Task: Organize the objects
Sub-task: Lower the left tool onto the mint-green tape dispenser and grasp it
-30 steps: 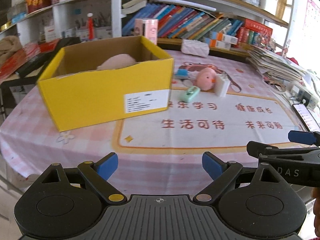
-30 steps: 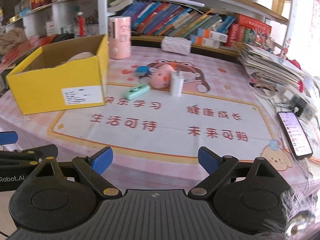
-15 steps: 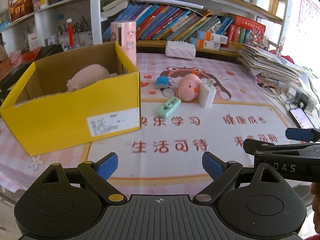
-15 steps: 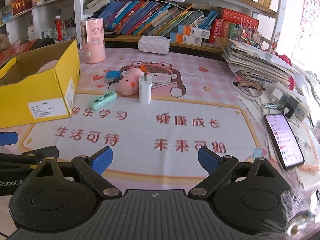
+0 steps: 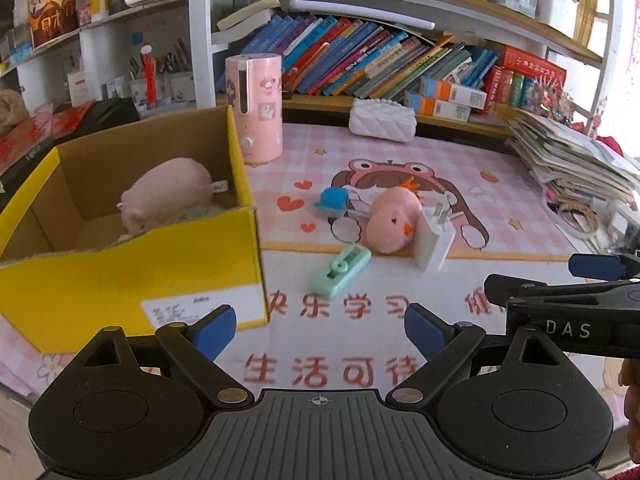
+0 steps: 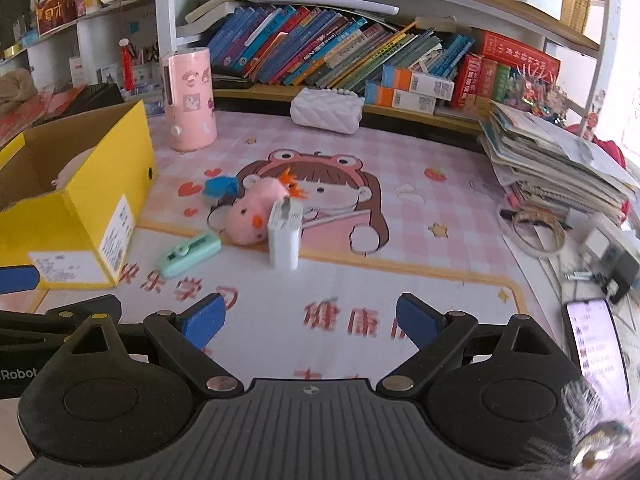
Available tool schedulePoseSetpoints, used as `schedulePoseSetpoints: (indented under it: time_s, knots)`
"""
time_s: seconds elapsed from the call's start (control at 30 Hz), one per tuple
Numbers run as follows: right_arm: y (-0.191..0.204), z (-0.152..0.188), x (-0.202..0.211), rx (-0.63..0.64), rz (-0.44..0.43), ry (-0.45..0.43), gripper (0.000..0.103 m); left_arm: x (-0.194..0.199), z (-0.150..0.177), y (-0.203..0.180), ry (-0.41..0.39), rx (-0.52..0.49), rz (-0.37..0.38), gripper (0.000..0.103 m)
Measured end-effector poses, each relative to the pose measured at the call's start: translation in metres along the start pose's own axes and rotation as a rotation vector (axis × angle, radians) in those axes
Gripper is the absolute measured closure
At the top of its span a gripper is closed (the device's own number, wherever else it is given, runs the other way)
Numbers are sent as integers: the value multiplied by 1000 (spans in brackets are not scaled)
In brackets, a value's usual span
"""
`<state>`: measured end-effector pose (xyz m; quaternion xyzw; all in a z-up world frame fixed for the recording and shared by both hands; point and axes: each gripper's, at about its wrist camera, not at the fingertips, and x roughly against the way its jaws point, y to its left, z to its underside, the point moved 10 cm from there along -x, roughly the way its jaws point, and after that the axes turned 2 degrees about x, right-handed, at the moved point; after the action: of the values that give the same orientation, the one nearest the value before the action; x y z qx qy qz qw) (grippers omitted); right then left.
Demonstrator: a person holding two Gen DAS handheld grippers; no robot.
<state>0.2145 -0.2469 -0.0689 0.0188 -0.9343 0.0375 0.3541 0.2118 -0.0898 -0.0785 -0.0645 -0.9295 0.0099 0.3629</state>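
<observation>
Standing wide apart and empty, both the left gripper (image 5: 320, 330) and right gripper (image 6: 307, 320) are held above the table (image 6: 420, 280), near a white charger (image 6: 284, 236).

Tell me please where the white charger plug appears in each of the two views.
Left wrist view: white charger plug stands right of centre, touching the pink chick toy.
Right wrist view: it stands left of centre, in front of the toy.
Shared landmark: the yellow box, at left in both.

Bare printed mat lay open ahead of both spread claws. The open yellow cardboard box (image 5: 132, 280) walled off the left. Mid-desk, a mint-green correction-tape dispenser (image 6: 188, 254), pink plush chick (image 6: 254, 216) and upright white charger plug (image 6: 284, 236) clustered closely; a stack of papers (image 6: 556, 164) hemmed the right.
</observation>
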Motion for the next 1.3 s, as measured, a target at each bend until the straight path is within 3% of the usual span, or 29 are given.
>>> schedulePoseSetpoints:
  time_s: [0.6, 0.73, 0.8, 0.87, 1.3]
  knots:
    - [-35, -30, -44, -14, -98, -6, 13, -36, -20, -28, 27, -17, -67, 12]
    - [-38, -31, -52, -11, -112, -1, 13, -44, -19, -32, 46, -16, -65, 32]
    - [-40, -33, -55, -14, -115, -5, 13, -49, -19, -35, 56, -24, -59, 48]
    - [-43, -34, -57, -19, -119, -6, 13, -55, -20, -38, 62, -39, -62, 56]
    - [-36, -51, -58, 2, -209, -67, 13, -108, -20, -29, 137, -68, -127, 57]
